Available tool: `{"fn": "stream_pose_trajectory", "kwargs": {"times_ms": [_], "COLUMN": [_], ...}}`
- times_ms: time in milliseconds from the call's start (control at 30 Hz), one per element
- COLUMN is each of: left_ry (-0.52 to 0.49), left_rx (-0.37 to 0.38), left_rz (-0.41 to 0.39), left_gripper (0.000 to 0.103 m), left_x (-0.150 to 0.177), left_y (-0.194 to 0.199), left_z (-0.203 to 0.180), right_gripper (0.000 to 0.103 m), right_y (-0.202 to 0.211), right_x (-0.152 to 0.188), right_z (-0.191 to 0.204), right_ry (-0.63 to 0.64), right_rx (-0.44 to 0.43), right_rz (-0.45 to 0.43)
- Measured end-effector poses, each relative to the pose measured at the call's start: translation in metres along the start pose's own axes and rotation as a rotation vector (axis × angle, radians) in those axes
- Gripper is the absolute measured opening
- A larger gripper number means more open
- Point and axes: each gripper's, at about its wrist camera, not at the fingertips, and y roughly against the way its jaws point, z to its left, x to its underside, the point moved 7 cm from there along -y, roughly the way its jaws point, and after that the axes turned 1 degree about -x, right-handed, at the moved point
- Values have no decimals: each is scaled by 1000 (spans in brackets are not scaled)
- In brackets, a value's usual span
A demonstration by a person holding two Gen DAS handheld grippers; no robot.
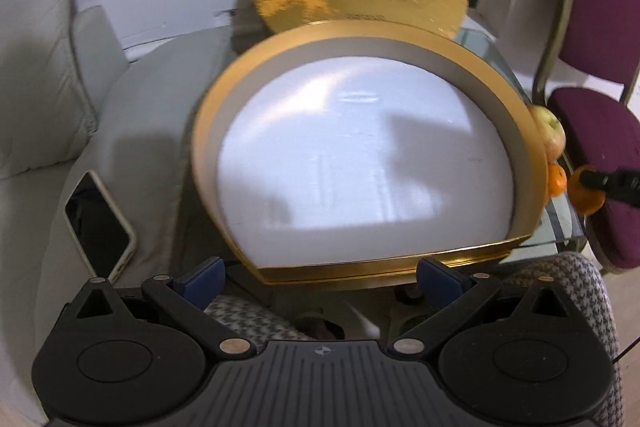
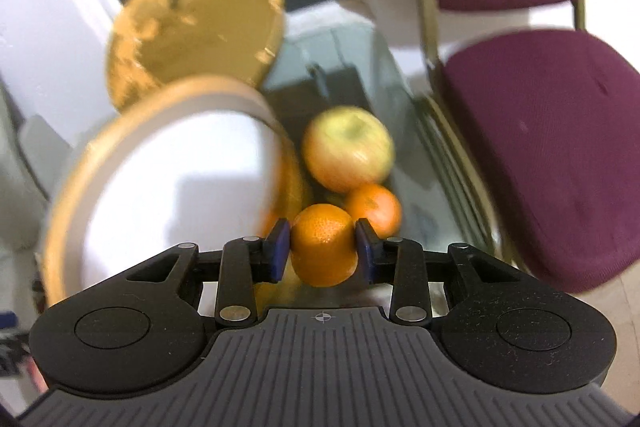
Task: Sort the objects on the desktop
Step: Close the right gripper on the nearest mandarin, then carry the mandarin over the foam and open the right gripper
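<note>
Bright indoor light glares off the white tray [image 1: 360, 163]; both fisheye views motion-blurred, edges bent.

Your right gripper [image 2: 323, 247], clamping an orange [image 2: 323, 245], is hemmed in: the gold-rimmed box [image 2: 172, 163] left, an apple [image 2: 347, 149] and second orange [image 2: 374, 209] ahead, a chair [image 2: 552, 147] right.
</note>
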Motion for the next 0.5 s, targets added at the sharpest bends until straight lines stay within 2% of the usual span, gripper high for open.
{"fn": "stream_pose_trajectory", "kwargs": {"times_ms": [100,167,233,367,500], "left_ry": [56,84,110,161,194], "left_rx": [-29,-66,-91,-90,-89], "left_rz": [-7,-10,-3,14,30], "left_gripper": [102,102,102,102,102], "left_x": [3,5,9,16,22], "left_y": [0,-2,-5,-9,-13], "left_z": [25,42,56,78,94], "right_gripper": [36,36,36,36,36], "right_y": [9,4,-10,-46,-76], "right_x": [-17,-20,-15,14,44], "right_z": [36,63,90,138,178], "right_ry": [51,74,110,184,203], "right_rx": [-61,-118,-164,-232,-308], "right_rz": [-23,-1,51,186,292]}}
